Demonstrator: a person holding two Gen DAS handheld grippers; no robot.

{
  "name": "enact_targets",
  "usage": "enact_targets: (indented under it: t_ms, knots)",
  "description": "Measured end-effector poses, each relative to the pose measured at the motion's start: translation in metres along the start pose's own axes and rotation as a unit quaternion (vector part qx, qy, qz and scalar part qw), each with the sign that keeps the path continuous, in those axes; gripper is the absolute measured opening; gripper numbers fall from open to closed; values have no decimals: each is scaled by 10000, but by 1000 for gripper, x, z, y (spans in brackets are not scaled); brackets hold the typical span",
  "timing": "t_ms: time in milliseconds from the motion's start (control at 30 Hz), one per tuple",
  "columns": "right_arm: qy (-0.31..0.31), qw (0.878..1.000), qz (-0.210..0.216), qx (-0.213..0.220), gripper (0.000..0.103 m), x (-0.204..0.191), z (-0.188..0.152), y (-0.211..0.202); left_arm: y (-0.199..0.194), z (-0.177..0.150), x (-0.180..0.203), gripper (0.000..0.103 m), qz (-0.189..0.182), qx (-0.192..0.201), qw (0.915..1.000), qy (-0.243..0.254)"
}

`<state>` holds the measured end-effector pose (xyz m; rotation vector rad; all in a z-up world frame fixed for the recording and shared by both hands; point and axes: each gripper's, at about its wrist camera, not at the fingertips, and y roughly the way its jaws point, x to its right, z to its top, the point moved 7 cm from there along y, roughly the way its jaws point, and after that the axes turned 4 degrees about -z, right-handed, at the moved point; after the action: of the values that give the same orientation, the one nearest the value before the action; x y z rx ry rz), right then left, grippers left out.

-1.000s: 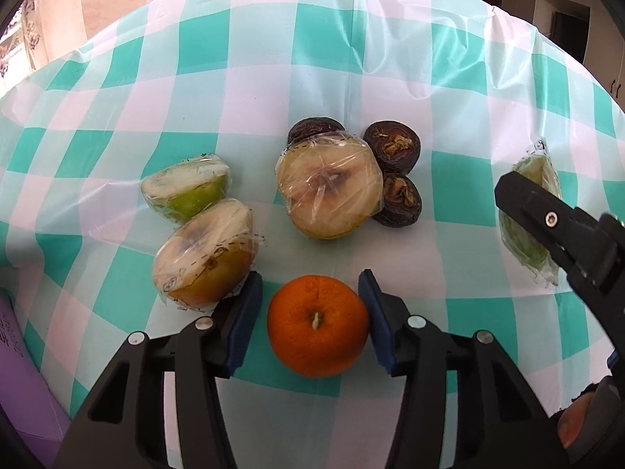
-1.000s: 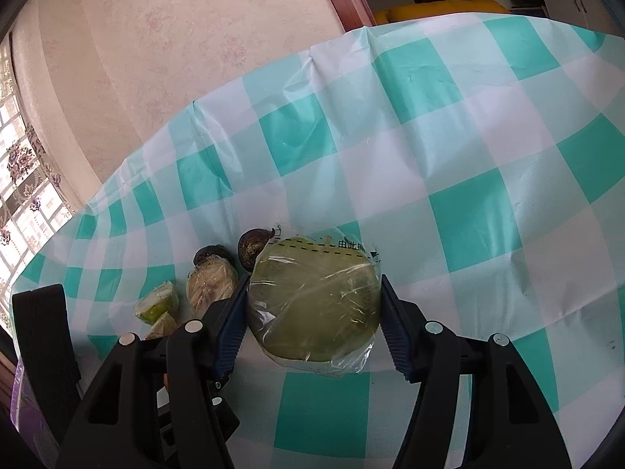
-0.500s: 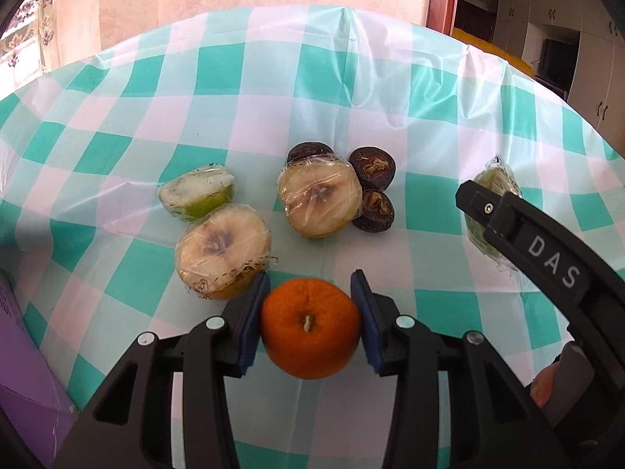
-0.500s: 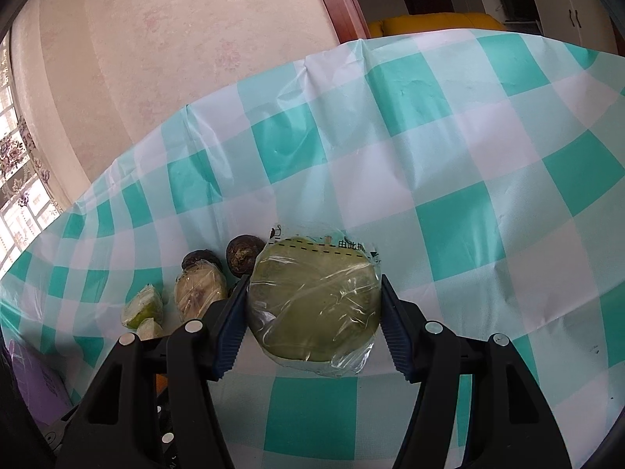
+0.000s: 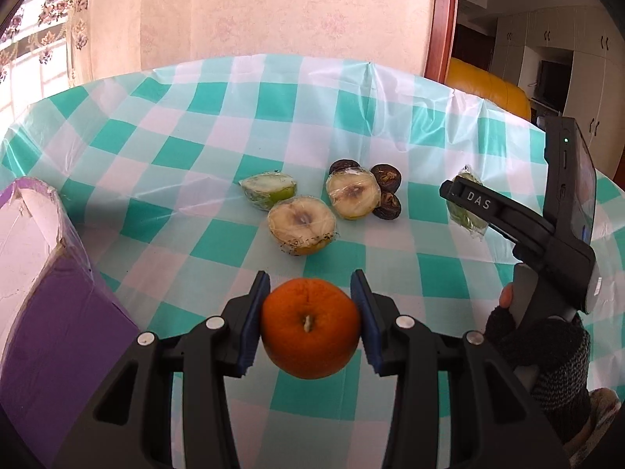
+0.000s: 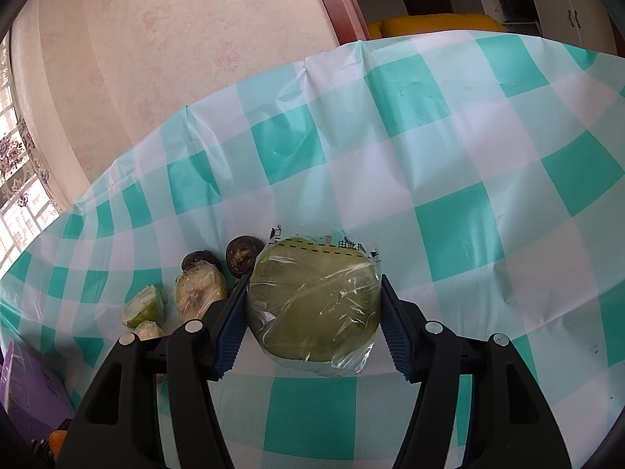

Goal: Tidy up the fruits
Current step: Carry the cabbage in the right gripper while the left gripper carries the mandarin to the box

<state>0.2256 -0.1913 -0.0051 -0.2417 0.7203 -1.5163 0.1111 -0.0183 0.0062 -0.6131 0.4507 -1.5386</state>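
My left gripper (image 5: 310, 318) is shut on an orange (image 5: 310, 328) and holds it above the checked tablecloth (image 5: 218, 125). My right gripper (image 6: 314, 314) is shut on a green fruit half wrapped in plastic film (image 6: 314, 305), held above the table; it shows at the right of the left wrist view (image 5: 466, 211). On the cloth lie two wrapped pale fruit halves (image 5: 301, 224) (image 5: 353, 194), a wrapped green wedge (image 5: 268, 189) and three dark brown fruits (image 5: 386, 195).
A purple box (image 5: 50, 312) stands at the table's left edge, also low left in the right wrist view (image 6: 27, 394). A wall and a wooden door frame (image 5: 443, 15) lie beyond the far edge. A yellow sofa (image 5: 488, 88) is behind.
My left gripper closed on the orange and lifted it up and back from the cloth. My right gripper rose a little with the wrapped green fruit.
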Motion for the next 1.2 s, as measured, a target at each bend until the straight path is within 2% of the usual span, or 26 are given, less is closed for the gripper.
enact_targets:
  t_ms: [200,367,500,667,867,1033,1200]
  knots:
    - [-109,9999,-61,64,61,-3,2,-2,-47,4,1,43,-97,328,9994,85]
    - [-282,9994,25,176,61,-14,2,-9,-104,21,-3,43,-202,809,9965,62]
    - [-338,9985,269,344,61,-25,8,-22,-165,37,-25,43,-155,1304,9913,8]
    - [-264,9945,959,330,61,-53,20,-54,-239,42,-81,43,213,1793,9835,-83]
    - [-811,9793,1797,449,61,-128,15,-123,-289,21,-169,43,858,1876,9777,-391]
    - [-1404,9635,2233,456,61,-196,-4,-171,-304,-9,-236,43,1088,1701,9744,-988]
    - [-1809,9518,2446,398,61,-243,-33,-202,-316,-31,-266,43,1169,1600,9738,-1119]
